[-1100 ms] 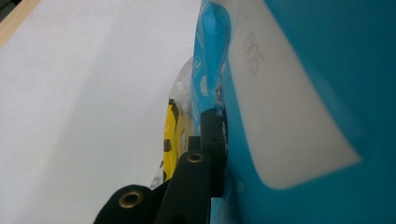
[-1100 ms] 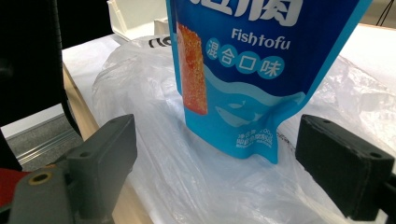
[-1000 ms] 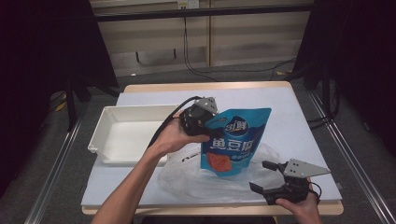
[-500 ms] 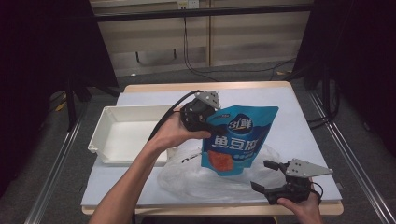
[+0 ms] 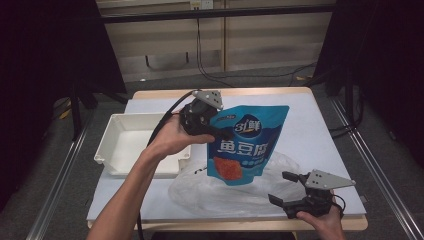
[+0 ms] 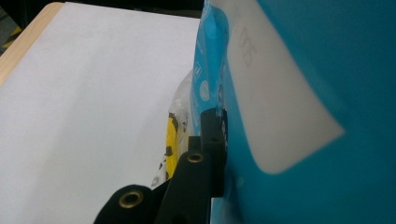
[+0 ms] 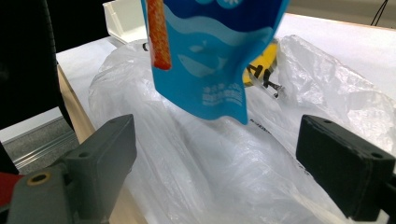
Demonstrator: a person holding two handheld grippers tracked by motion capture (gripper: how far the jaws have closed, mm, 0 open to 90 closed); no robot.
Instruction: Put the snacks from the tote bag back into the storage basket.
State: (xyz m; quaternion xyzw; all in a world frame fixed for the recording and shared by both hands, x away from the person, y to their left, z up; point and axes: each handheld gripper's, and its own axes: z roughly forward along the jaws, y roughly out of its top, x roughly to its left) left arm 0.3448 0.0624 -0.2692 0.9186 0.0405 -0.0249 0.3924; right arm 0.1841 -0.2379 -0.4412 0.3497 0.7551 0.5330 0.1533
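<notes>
The left gripper (image 5: 220, 131) has its jaws clenched on the side edge of a blue snack pouch (image 5: 246, 142) and holds it up in the air near the middle of the worktop (image 5: 320, 125). The pouch hangs over a clear plastic bag (image 5: 220, 192) that lies crumpled at about 6 o'clock on the worktop. It looks like the pouch is held high so it can go into the bag or come away from it; I cannot tell which. The right gripper (image 5: 289, 189) waits at about 5 o'clock, right beside the bag, with its jaws spread wide and nothing in them, maybe ready to grab the bag. A white tray (image 5: 107, 150) sits at 9 o'clock. The left gripper view shows the black jaws pinching the pouch's edge up close. The right gripper view looks under the pouch (image 7: 212, 60) and shows its bottom corner hanging just above the bag (image 7: 196, 163), with something yellow (image 7: 261, 63) behind it.
</notes>
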